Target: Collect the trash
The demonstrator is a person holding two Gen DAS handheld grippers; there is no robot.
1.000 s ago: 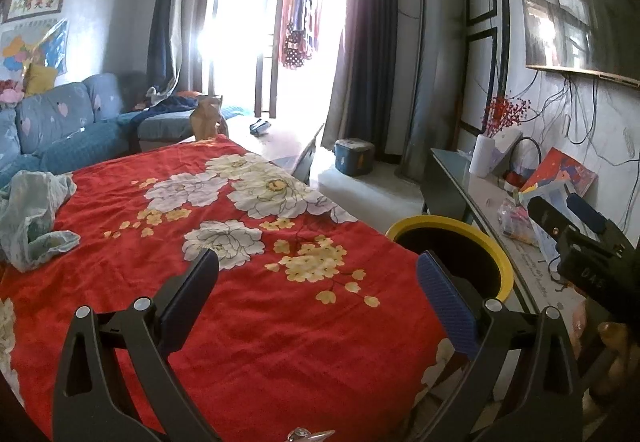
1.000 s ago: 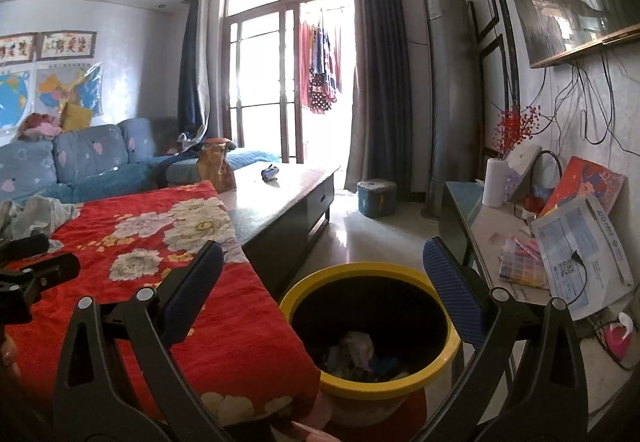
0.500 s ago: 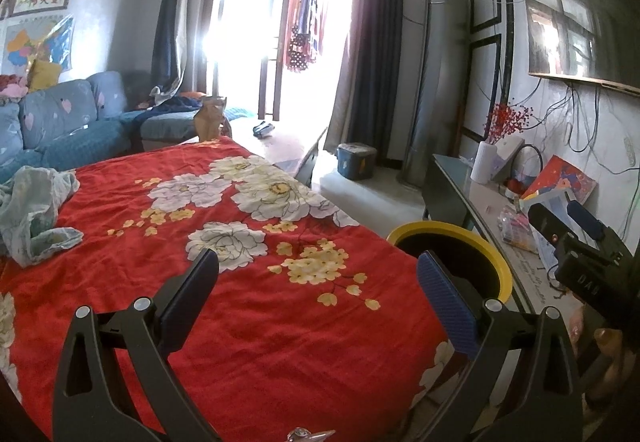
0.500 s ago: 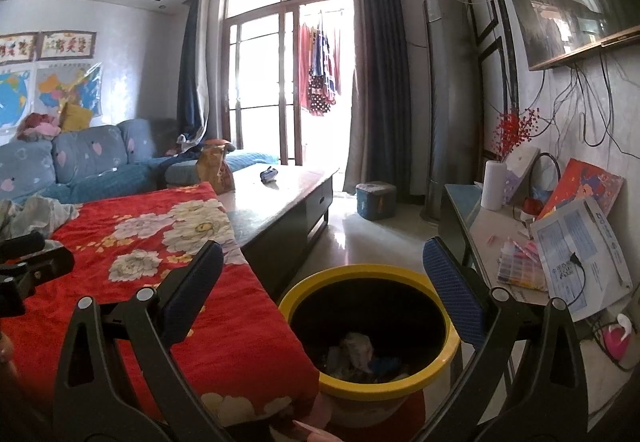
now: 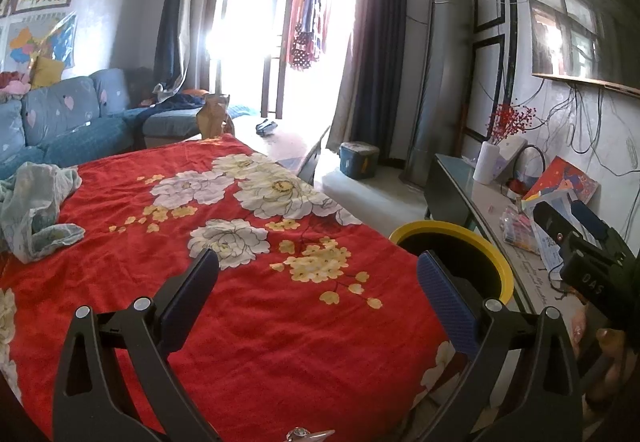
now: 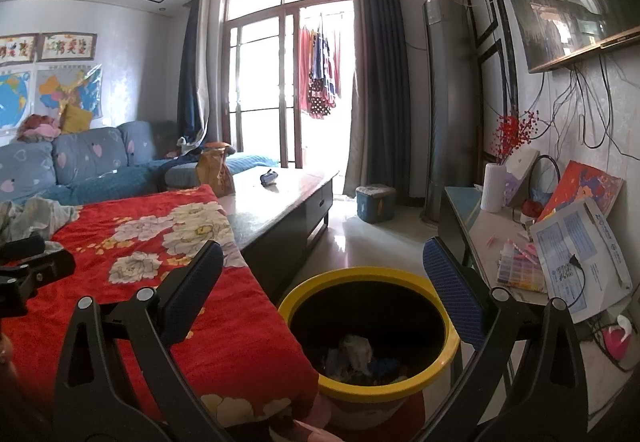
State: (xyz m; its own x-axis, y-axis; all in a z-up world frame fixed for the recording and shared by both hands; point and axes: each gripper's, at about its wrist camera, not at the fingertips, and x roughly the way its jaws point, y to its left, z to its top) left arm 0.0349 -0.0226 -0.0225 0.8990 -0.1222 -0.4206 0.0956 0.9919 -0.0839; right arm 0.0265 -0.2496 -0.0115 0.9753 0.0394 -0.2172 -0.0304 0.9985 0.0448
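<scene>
A black bin with a yellow rim [image 6: 370, 326] stands on the floor beside the table, and crumpled trash [image 6: 354, 352] lies at its bottom. My right gripper [image 6: 320, 274] hangs open above and in front of the bin, nothing between its fingers. The bin's rim [image 5: 452, 242] also shows at the table's right edge in the left wrist view. My left gripper [image 5: 318, 282] stays open and empty over the red flowered tablecloth [image 5: 224, 274]. A crumpled pale cloth [image 5: 38, 209] lies on the cloth at the far left. The right gripper's body [image 5: 580, 246] appears at the right.
A brown paper bag [image 6: 214, 171] and a small dark object [image 6: 268, 177] sit on the bare far end of the table. A side shelf [image 6: 516, 262] at the right carries papers, a white vase and cables. A blue sofa [image 6: 80, 165] runs along the left.
Both views have tilted slightly upward and drifted a little; the grippers stay open and empty, and nothing on the table or in the bin has moved.
</scene>
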